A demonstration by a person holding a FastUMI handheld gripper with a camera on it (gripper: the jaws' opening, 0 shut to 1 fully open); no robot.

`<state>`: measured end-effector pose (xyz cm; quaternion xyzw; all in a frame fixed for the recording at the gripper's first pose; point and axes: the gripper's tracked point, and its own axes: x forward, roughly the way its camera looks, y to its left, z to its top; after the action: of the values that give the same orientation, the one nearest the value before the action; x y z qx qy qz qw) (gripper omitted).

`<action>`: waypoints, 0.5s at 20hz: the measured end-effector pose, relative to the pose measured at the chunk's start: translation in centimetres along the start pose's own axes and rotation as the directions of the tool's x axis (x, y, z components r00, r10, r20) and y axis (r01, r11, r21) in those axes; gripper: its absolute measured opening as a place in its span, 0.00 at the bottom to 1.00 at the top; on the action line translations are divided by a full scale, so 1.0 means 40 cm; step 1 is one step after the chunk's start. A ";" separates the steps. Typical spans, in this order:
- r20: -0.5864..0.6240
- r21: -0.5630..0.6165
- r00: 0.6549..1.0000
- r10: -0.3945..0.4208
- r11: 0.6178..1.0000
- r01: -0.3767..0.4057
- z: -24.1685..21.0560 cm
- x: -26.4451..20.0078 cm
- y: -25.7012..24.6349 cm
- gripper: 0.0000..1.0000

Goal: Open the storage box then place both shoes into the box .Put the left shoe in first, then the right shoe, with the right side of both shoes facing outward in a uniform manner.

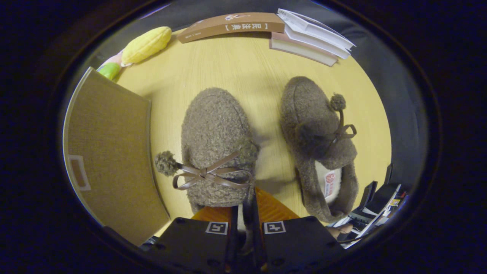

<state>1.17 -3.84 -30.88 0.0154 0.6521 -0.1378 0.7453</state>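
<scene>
Two fuzzy brown shoes with ribbon bows and pompoms lie toe-away on the wooden table (236,68). The left-hand shoe (215,140) is right at my gripper (243,207), whose fingers are drawn close together on the shoe's rear rim; the heel is hidden behind them. The right-hand shoe (315,140) lies beside it, tilted onto its side, showing its white lining. The tan fabric storage box (110,152) stands to the left of the held shoe, showing a flat cloth face with a small label; I cannot tell whether it is open.
At the table's far edge lie a brown book (232,26) and a stack of books (310,38). A yellow corn-shaped toy (146,44) and a green object (108,70) sit beyond the box. Bare wood lies between the shoes and the books.
</scene>
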 end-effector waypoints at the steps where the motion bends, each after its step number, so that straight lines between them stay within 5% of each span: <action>1: -0.002 0.005 1.000 0.003 1.000 -0.003 -0.003 0.001 0.001 0.20; 6: 0.004 -0.018 1.000 -0.023 1.000 0.023 -0.012 -0.013 -0.004 0.04; 10: 0.020 -0.009 0.999 -0.026 1.000 0.026 -0.014 -0.043 0.005 0.04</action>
<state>0.47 -3.20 -29.32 0.0021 0.6455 -0.1444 0.7500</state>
